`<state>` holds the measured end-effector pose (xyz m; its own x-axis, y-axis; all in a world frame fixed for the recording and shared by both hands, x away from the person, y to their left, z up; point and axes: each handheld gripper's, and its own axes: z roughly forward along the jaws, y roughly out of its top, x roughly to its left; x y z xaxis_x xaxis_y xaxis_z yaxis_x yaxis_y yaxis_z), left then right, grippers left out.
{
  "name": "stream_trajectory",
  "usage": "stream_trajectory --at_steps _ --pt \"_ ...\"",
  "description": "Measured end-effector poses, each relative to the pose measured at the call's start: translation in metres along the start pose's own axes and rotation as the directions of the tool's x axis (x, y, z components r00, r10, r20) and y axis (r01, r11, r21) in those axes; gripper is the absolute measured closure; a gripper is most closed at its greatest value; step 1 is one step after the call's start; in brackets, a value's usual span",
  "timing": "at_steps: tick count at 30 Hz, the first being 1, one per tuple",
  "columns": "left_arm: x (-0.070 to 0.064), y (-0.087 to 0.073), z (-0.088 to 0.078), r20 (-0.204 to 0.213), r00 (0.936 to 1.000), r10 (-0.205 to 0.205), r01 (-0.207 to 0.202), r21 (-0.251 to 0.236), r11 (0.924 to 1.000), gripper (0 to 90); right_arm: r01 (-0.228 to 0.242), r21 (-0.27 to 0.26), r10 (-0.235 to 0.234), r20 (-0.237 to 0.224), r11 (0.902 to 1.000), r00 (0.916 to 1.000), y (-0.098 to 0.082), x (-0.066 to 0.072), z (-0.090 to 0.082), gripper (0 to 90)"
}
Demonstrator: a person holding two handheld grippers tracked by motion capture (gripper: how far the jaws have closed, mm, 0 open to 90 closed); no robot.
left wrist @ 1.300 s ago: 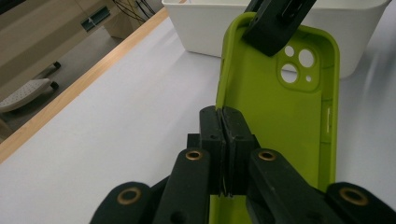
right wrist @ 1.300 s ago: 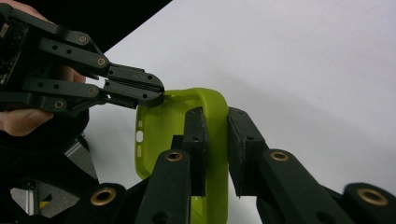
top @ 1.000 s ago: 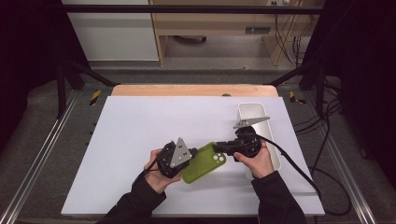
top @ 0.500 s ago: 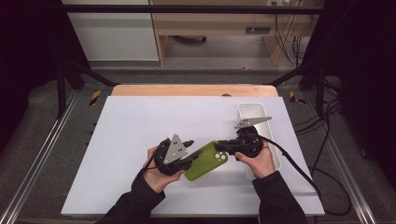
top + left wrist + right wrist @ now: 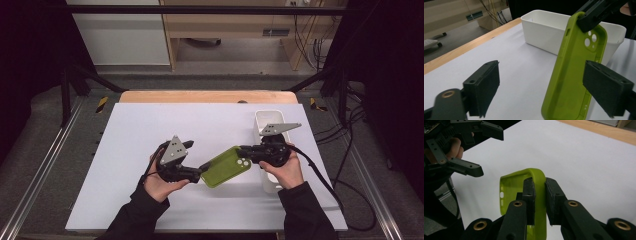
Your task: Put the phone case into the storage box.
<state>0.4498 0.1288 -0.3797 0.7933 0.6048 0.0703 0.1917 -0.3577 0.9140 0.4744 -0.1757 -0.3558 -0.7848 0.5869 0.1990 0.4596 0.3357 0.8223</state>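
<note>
A lime-green phone case (image 5: 226, 168) hangs tilted above the white table sheet (image 5: 150, 130). My right gripper (image 5: 244, 150) is shut on its camera-hole end; in the right gripper view the two pads pinch the case's rim (image 5: 537, 182). My left gripper (image 5: 200, 171) sits at the case's other end. Its jaws have just been opening and now stand wide apart. In the left gripper view the case (image 5: 571, 75) stands between those jaws, and neither pad presses on it. The left gripper (image 5: 491, 152) also shows open at the upper left of the right gripper view.
A white rectangular bin (image 5: 265, 122) stands at the right side of the sheet, just behind my right hand (image 5: 282, 172); the same bin (image 5: 544, 27) sits beyond the case in the left gripper view. A wooden table edge (image 5: 200, 96) runs along the back.
The left gripper's jaws opened off the case's near end and the hand drew a little to the left. The right gripper kept its hold and stayed in place.
</note>
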Motion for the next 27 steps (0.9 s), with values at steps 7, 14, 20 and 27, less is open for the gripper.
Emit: stream_trajectory --at_steps 7,14,20,27 --pt "0.009 -0.005 -0.009 0.004 0.9991 -0.042 0.042 -0.016 0.9990 7.2 0.037 -0.019 -0.037 0.024 0.9991 0.9990 0.004 -0.001 -0.013 79.4" --pt "0.023 -0.018 -0.023 0.003 0.9965 -0.083 0.083 -0.042 0.9956 5.6 0.071 -0.029 -0.070 0.048 0.9970 0.9964 0.011 0.000 -0.024 79.3" --pt "0.037 -0.033 -0.036 -0.015 0.9927 -0.120 0.119 -0.050 0.9917 4.7 0.102 -0.035 -0.100 0.068 0.9942 0.9927 0.018 0.000 -0.033 79.3" --pt "0.049 -0.049 -0.047 -0.034 0.9899 -0.137 0.135 -0.067 0.9886 3.8 0.131 -0.044 -0.126 0.094 0.9904 0.9875 0.025 -0.001 -0.042 79.2"
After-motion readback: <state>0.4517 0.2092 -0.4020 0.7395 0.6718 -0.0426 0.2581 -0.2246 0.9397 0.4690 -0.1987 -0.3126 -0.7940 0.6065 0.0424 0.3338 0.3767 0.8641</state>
